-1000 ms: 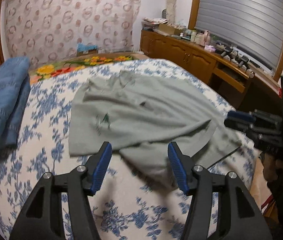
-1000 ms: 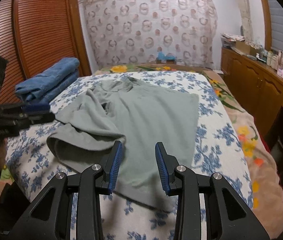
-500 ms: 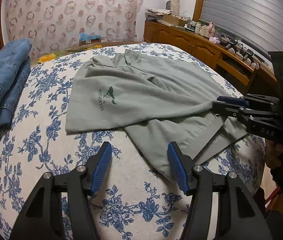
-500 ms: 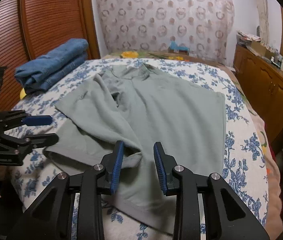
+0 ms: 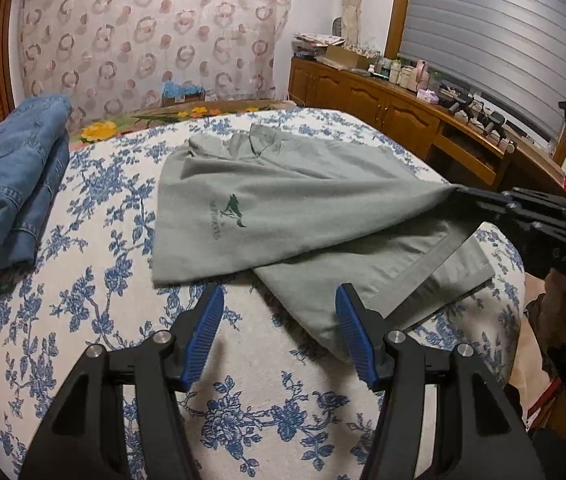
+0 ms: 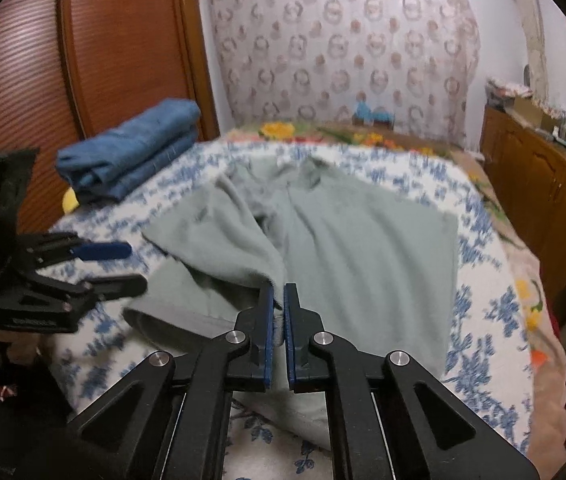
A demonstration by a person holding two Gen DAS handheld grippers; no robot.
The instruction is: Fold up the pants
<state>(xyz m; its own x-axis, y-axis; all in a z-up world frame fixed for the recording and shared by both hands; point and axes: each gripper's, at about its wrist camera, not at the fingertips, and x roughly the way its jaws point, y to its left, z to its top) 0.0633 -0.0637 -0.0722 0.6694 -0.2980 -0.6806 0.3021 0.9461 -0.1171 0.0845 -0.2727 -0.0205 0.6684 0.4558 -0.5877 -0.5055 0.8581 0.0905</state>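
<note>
Grey-green pants (image 5: 303, 208) with a small dark logo lie spread on the flowered bed (image 5: 95, 312); they also show in the right wrist view (image 6: 367, 256). My right gripper (image 6: 279, 294) is shut on a fold of the pants and lifts it into a taut ridge; it shows from the side in the left wrist view (image 5: 467, 194). My left gripper (image 5: 279, 308) is open and empty, just above the bed at the near edge of the pants. It shows at the left of the right wrist view (image 6: 123, 268).
Folded blue jeans (image 5: 11, 184) lie on the bed's left side, with a wooden wardrobe (image 6: 83, 60) behind. A wooden sideboard (image 5: 403, 108) with clutter runs along the right wall. A patterned curtain (image 5: 143, 40) hangs at the back.
My right gripper has shut on a fold of the pants and pulled it up taut. My left gripper has moved closer to the pants' near edge, still open.
</note>
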